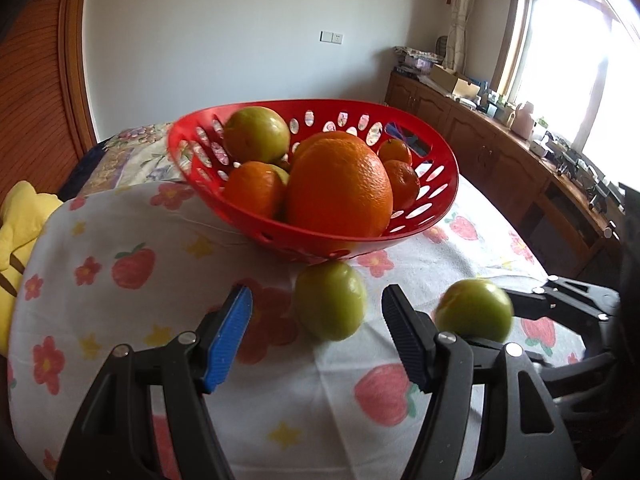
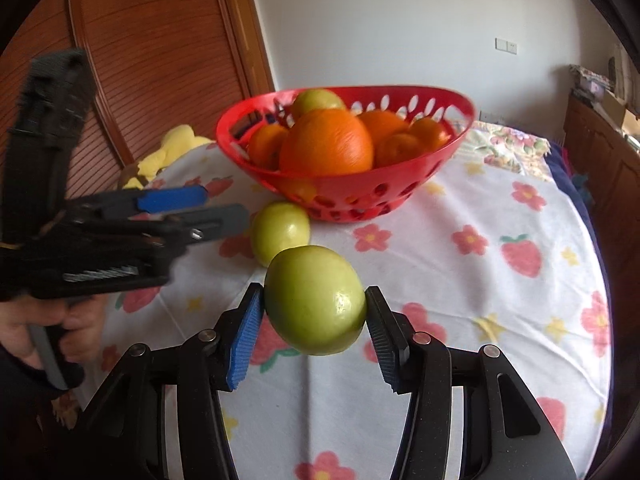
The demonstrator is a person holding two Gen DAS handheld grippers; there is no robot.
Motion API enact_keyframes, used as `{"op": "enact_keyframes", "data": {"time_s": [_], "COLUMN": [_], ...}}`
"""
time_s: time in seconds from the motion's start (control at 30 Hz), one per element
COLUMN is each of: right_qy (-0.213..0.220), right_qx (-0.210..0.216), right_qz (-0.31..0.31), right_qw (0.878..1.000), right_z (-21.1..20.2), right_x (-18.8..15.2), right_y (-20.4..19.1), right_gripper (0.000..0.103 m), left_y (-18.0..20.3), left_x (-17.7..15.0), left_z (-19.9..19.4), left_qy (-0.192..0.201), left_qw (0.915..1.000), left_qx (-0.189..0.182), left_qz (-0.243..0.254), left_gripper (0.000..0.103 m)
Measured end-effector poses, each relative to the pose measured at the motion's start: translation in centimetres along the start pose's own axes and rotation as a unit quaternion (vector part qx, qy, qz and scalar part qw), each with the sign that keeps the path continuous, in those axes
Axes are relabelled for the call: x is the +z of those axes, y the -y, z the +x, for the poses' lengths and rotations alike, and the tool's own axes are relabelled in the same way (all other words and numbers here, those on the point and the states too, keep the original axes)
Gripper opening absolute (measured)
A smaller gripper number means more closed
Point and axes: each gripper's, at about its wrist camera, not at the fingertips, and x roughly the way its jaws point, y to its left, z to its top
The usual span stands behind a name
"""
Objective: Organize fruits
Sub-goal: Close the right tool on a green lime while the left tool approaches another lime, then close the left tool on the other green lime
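We grip green fruit (image 2: 315, 300) in right gripper (image 2: 314, 322) jaws | left gripper (image 1: 316, 320) jaws released beside red basket (image 1: 444, 216)

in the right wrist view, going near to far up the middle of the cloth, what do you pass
green fruit held in the right hand-held gripper → loose green fruit on the cloth → red basket → big orange in the basket → white wall

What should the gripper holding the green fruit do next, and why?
Probably lift the green fruit toward the red basket. The right gripper already pinches it on both sides, and the basket with oranges sits just ahead. The open left gripper is lined up on the other green fruit, which lies on the cloth.
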Motion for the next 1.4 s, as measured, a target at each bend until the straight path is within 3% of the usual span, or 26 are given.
{"op": "enact_keyframes", "data": {"time_s": [0.77,0.9,0.93,1.4], "right_qy": [0.002,0.000,0.000,-0.003], "right_qx": [-0.007,-0.008,-0.009,-0.011], "right_qz": [0.025,0.024,0.024,0.025], "right_qw": [1.000,1.000,1.000,1.000], "right_z": [-0.8,-0.8,-0.9,-1.1], "right_x": [-0.7,-0.7,-0.7,-1.1], "right_y": [2.3,2.1,2.1,1.4], "right_gripper": [0.052,0.052,0.052,0.052], "left_y": [1.1,1.4,1.6,1.0], "left_x": [0.1,0.2,0.1,-1.2], "left_z": [4.0,4.6,4.7,1.7], "left_qy": [-0.041,-0.049,-0.049,-0.046], "left_qw": [0.9989,0.9986,0.9988,0.9987], "left_qx": [0.023,0.016,0.007,0.004], "left_qz": [0.007,0.010,0.009,0.023], "left_gripper": [0.065,0.053,0.049,0.049]}}
